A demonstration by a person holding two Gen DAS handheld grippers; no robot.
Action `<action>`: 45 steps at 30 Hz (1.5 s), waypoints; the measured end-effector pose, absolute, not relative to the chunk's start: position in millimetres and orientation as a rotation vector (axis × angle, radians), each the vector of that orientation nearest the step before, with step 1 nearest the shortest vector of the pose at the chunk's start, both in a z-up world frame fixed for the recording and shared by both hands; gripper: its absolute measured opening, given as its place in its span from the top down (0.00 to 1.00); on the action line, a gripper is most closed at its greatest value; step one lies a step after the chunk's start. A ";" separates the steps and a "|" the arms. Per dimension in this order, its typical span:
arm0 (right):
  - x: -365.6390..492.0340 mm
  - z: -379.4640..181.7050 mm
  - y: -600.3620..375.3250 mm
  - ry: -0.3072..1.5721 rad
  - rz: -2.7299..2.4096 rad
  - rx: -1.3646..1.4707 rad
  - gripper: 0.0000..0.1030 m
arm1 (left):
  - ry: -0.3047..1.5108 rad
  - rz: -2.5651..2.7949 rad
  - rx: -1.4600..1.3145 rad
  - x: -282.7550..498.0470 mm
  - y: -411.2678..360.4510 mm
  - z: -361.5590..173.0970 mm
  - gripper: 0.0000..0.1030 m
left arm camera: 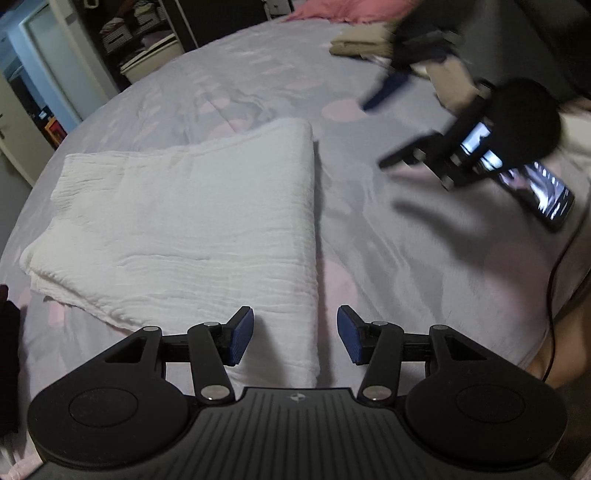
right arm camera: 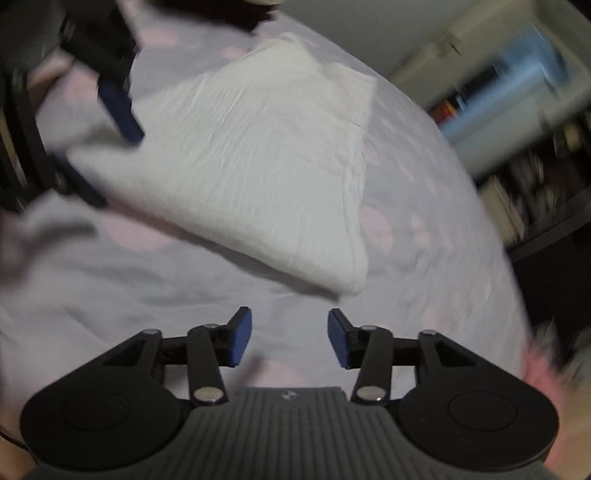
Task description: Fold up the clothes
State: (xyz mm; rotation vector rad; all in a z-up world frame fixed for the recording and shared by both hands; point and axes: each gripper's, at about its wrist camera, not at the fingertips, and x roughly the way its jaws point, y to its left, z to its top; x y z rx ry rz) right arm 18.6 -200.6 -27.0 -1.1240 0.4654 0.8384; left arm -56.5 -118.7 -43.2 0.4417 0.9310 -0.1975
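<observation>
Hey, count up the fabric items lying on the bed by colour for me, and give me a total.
White: 1, the folded white cloth in front of the open left gripper.
Beige: 1, the folded beige stack at the far side of the bed.
Pink: 1, the pink bedding at the head of the bed, partly cut off.
Total: 3. Anything behind the blurred right gripper cannot be told.

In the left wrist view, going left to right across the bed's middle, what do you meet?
Folded white cloth → bare grey-and-pink bedsheet → right gripper, blurred, jaws open → phone mounted on it.
</observation>
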 end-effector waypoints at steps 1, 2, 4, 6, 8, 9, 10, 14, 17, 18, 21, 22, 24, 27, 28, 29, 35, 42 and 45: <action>23.0 -32.1 -199.0 0.434 0.853 -1.167 0.51 | 0.930 -0.192 0.466 -56.0 -118.2 -47.0 0.53; 29.1 -37.4 -197.1 0.405 0.865 -1.207 0.51 | 0.930 -0.187 0.488 -55.1 -117.8 -50.8 0.53; 38.7 -46.3 -192.6 0.356 0.889 -1.285 0.51 | 0.929 -0.175 0.520 -52.2 -117.2 -56.8 0.54; 48.1 -55.6 -188.4 0.306 0.918 -1.366 0.51 | 0.927 -0.164 0.550 -49.7 -117.0 -62.1 0.54; 57.6 -64.0 -184.9 0.260 0.952 -1.436 0.51 | 0.914 -0.167 0.584 -48.7 -118.7 -66.4 0.54; 62.5 -67.1 -183.2 0.232 0.974 -1.467 0.50 | 0.905 -0.169 0.604 -48.5 -120.4 -68.4 0.54; 67.3 -70.3 -181.6 0.204 0.996 -1.497 0.47 | 0.897 -0.172 0.622 -48.3 -121.8 -70.0 0.54; 89.7 -83.0 -177.5 0.101 1.072 -1.648 0.47 | 0.875 -0.179 0.664 -46.3 -124.2 -75.3 0.54; 102.8 -86.4 -171.8 0.081 1.112 -1.646 0.49 | 0.873 -0.198 0.658 -43.1 -121.9 -74.0 0.60; 105.7 -87.6 -170.1 0.073 1.117 -1.645 0.50 | 0.876 -0.204 0.648 -42.3 -120.2 -72.9 0.67; 112.0 -87.5 -165.3 0.075 1.102 -1.638 0.80 | 0.879 -0.208 0.625 -39.4 -114.4 -67.4 0.86; 113.8 -86.7 -163.5 0.081 1.096 -1.636 0.81 | 0.882 -0.210 0.612 -38.1 -111.6 -64.8 0.89; 111.4 -79.8 -163.8 0.085 1.096 -1.632 0.84 | 0.895 -0.216 0.567 -34.6 -102.6 -56.5 0.91; 107.5 -61.9 -164.5 0.109 1.096 -1.620 0.86 | 0.900 -0.259 0.490 -34.1 -88.6 -34.0 0.92; 105.8 -53.2 -165.5 0.125 1.092 -1.609 0.87 | 0.894 -0.271 0.471 -35.2 -84.0 -24.6 0.93; 103.5 -42.7 -165.6 0.137 1.087 -1.594 0.87 | 0.886 -0.279 0.453 -36.7 -79.1 -14.6 0.93; 72.0 10.4 -169.1 0.232 1.078 -1.533 0.88 | 0.867 -0.331 0.390 -59.0 -54.2 34.6 0.93; -2.5 51.7 -180.6 0.410 1.105 -1.496 0.88 | 0.903 -0.471 0.370 -102.9 -39.3 62.7 0.93; -35.0 62.0 -189.3 0.483 1.118 -1.468 0.88 | 0.925 -0.559 0.378 -127.0 -42.1 67.6 0.93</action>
